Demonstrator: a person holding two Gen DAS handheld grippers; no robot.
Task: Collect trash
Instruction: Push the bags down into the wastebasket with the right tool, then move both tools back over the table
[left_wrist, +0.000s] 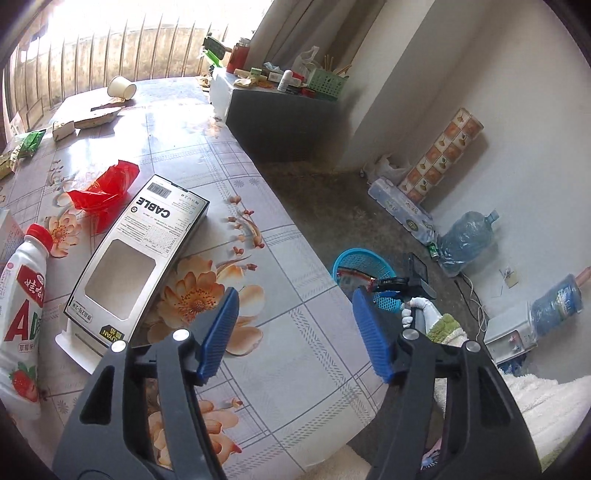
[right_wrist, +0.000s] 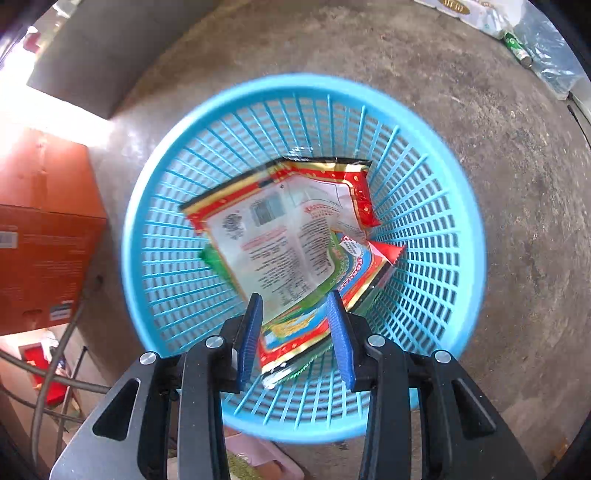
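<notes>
Wrappers (right_wrist: 295, 236) in basket (right_wrist: 155, 236) below my parted right gripper (right_wrist: 295, 314) | left gripper (left_wrist: 293, 308) apart, empty | box (left_wrist: 136, 254) ahead-left, left view only

Black plastic arms with silver rivets and ribbed blue pads (left_wrist: 218, 334) are being shown on both grippers; a white glove (left_wrist: 408, 314) is being worn.

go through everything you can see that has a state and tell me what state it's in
left gripper: open, empty, over the table edge
right gripper: open, above the basket
blue basket: upright on the floor, holding wrappers
printed wrapper: crumpled, inside the basket
cable box: lying flat, end flap open
drink bottle: lying on its side, red cap on
paper cup: tipped over
red plastic bag: crumpled on the table
</notes>
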